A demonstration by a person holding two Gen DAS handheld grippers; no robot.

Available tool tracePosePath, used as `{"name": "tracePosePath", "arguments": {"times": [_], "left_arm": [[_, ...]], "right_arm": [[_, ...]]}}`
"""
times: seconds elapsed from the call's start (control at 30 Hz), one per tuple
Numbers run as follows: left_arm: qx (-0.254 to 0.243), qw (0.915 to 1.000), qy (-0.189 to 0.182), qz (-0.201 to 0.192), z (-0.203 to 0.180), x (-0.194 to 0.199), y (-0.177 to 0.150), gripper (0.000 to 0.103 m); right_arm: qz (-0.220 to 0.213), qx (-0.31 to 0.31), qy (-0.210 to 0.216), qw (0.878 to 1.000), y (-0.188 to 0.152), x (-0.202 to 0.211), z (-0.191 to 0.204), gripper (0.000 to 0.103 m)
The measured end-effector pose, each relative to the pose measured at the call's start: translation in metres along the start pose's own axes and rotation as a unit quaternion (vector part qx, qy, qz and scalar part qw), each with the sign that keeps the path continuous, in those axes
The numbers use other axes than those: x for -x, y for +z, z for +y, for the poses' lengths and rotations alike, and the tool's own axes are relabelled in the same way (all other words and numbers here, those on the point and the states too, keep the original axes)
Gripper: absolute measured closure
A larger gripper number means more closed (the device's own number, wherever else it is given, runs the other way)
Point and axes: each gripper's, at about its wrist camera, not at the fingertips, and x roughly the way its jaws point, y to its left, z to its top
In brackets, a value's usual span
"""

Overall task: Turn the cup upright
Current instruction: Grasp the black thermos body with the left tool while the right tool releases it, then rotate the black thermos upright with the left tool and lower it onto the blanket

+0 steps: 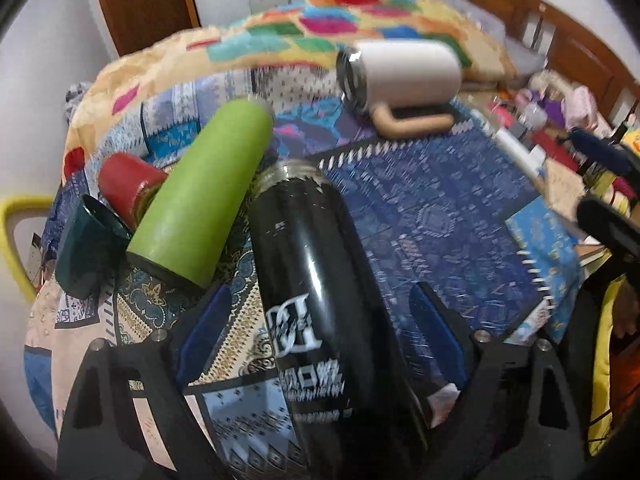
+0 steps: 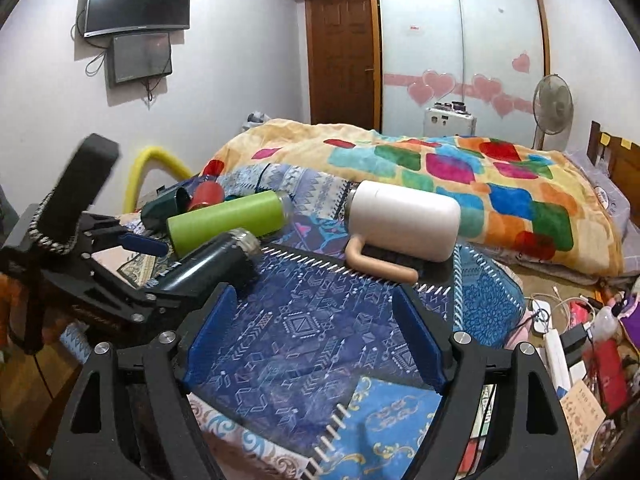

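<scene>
While the right wrist view takes in the whole room, with a wall-mounted black television [image 2: 138,2], a standing fan [image 2: 554,106] and the wardrobe's frosted sliding doors [image 2: 460,40], the left wrist view sits low over the patterned blue cloth [image 1: 432,208] and shows white lettering on the glossy black cylindrical flask [image 1: 316,304] that the other view misses. That flask lies on its side between the blue pads of the left gripper [image 1: 320,336], its long axis running away from the camera and its steel threaded mouth pointing toward the far bed; the jaws stand spread, with gaps either side of the body. Seen from the right, the same flask [image 2: 212,262] points its mouth up and right. The right gripper [image 2: 316,336] is spread wide over bare cloth, holding nothing. A green cylindrical bottle [image 1: 204,192], a red cup [image 1: 128,184] and a dark teal cup [image 1: 88,244] lie tumbled together; their insides cannot be seen. A white mug with a tan handle [image 1: 404,76] lies sideways, its steel mouth facing left.
</scene>
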Motion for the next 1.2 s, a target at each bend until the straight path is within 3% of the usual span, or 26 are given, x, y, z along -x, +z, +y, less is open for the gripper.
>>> {"name": "tracePosePath", "arguments": {"times": [0.17,0.23,0.43,0.77,1.2], "left_arm": [[0.002,0.999,-0.001,0.044,0.005,-0.019,0.001,0.024],[-0.009,0.9991,0.013,0.038,0.003,-0.018,-0.001,0.033],[-0.004,0.9996,0.004,0.026,0.005,-0.008,-0.006,0.037],[-0.006,0.9984,0.001,-0.056,-0.004,0.048,-0.007,0.039],[0.005,0.9894,-0.024,-0.143,-0.003,0.108,-0.003,0.039]], "right_arm": [[-0.002,0.0,0.009,1.0,-0.003,-0.009,-0.002,0.025],[-0.003,0.0,0.01,1.0,-0.004,-0.011,-0.002,0.025],[-0.004,-0.008,0.017,1.0,-0.005,-0.012,-0.007,0.025],[-0.018,0.0,0.015,1.0,0.005,0.0,0.001,0.025],[-0.042,0.021,0.014,0.999,0.019,0.017,0.018,0.023]]}}
